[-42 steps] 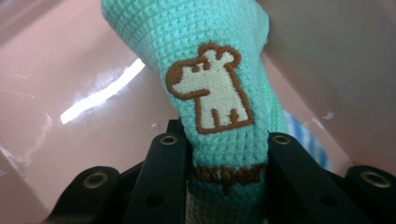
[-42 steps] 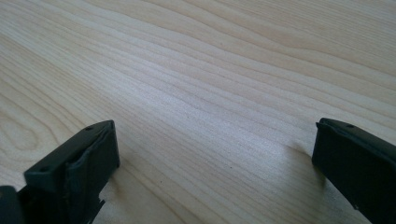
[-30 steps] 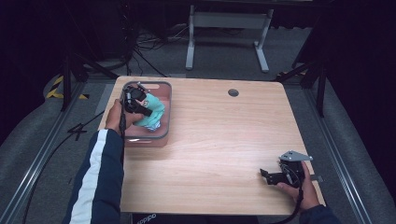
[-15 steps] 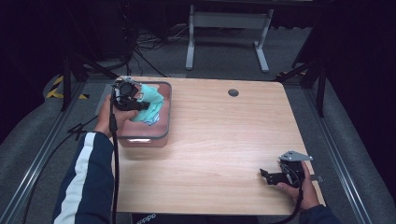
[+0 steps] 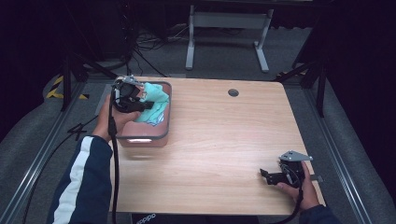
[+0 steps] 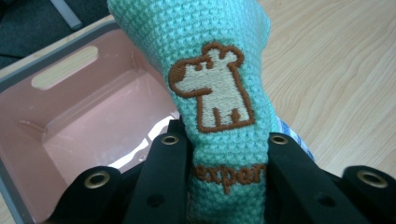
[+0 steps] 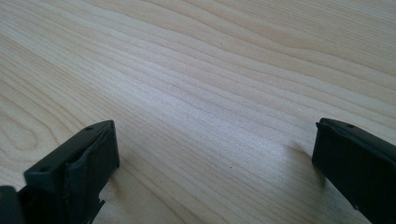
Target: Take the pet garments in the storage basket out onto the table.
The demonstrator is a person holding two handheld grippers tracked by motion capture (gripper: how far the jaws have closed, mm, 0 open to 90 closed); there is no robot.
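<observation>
Your left claw [image 6: 224, 186] pinches a green knit cloth [image 6: 210, 60] with a stitched dog (letters read "exper") above the pink bin [image 6: 70, 130]; your right claw [image 7: 210, 172] is spread.

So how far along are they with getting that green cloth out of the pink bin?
Done: the left gripper is shut on the green knitted cloth and holds it above the pink bin, whose visible floor is bare. In hand: carrying the cloth. Left: setting it down, probably on the wooden table, where the right gripper waits open.
</observation>
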